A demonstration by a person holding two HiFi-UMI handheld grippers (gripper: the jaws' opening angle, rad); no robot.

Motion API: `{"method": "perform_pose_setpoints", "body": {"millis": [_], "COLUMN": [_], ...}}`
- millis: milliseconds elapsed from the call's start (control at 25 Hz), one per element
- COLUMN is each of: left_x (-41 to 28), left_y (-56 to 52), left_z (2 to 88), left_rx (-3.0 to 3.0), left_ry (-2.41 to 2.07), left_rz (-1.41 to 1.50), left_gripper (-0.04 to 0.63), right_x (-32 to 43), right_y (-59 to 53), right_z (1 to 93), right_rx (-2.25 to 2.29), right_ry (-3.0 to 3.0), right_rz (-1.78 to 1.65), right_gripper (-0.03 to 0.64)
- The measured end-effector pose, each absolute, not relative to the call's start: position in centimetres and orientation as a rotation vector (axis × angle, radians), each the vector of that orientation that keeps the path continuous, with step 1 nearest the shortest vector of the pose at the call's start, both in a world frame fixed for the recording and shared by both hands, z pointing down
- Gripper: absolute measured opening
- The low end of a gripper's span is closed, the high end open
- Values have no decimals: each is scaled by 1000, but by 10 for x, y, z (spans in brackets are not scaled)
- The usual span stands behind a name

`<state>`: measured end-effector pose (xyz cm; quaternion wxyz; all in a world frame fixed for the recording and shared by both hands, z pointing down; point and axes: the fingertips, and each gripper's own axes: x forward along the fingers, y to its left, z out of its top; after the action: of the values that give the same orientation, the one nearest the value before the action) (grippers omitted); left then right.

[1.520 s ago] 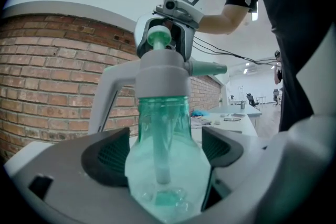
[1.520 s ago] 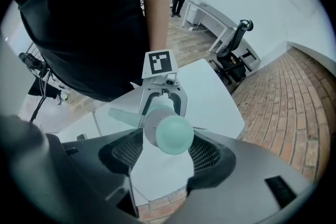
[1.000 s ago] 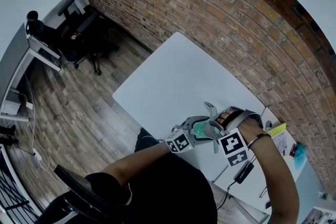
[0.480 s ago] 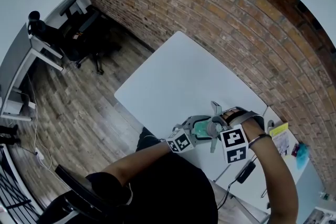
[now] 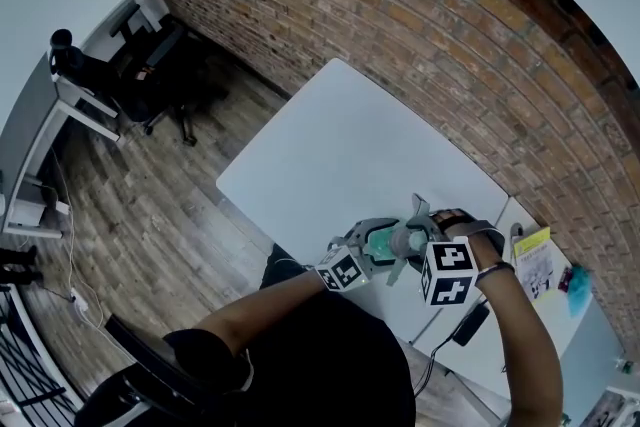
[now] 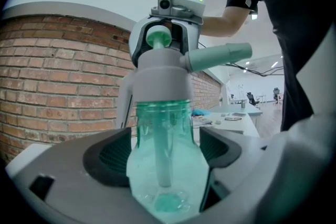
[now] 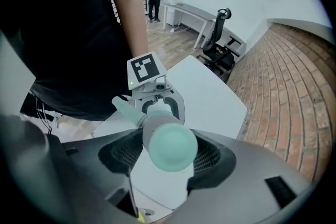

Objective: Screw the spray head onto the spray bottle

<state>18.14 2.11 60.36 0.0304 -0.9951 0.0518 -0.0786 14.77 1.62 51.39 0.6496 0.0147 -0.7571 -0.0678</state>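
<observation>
The left gripper (image 5: 374,247) pinches the spray bottle (image 6: 163,165) in its fingers, upright above the table's (image 5: 330,145) near edge, to steady it. From above, the right gripper's (image 5: 412,237) fingers clamp the spray head (image 7: 167,145), which sits on the bottle's neck, ready for twisting.

Right claw (image 7: 167,157) has its pads clamped on either side of the spray head (image 7: 169,145). The round pale-green top faces the camera and the nozzle pokes off to the upper left. Left claw (image 7: 157,105) sits just past it, above the white tabletop (image 7: 210,102). Brick wall (image 7: 286,81) on the right.
</observation>
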Motion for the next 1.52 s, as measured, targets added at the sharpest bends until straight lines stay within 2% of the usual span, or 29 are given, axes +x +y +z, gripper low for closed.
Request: {"method": "perform_pose_setpoints", "body": {"millis": [880,1320,1520], "left_x": [182,182,183], "left_y": [21,21,21], "left_z": [604,604,604], "left_rx": [-3066,-3068,-3069], "left_ry": [175,170,159], "left_rz": [-251,-257,-258], "left_gripper": [402,402,402], "right_x": [151,151,146], "right_y": [10,13,17], "right_z": [510,494,499], "right_rx": [426,-19,-206], "right_ry": [-1846,-1752,-1683], "right_rz": [110,-287,-345], "right_gripper": [273,273,273]}}
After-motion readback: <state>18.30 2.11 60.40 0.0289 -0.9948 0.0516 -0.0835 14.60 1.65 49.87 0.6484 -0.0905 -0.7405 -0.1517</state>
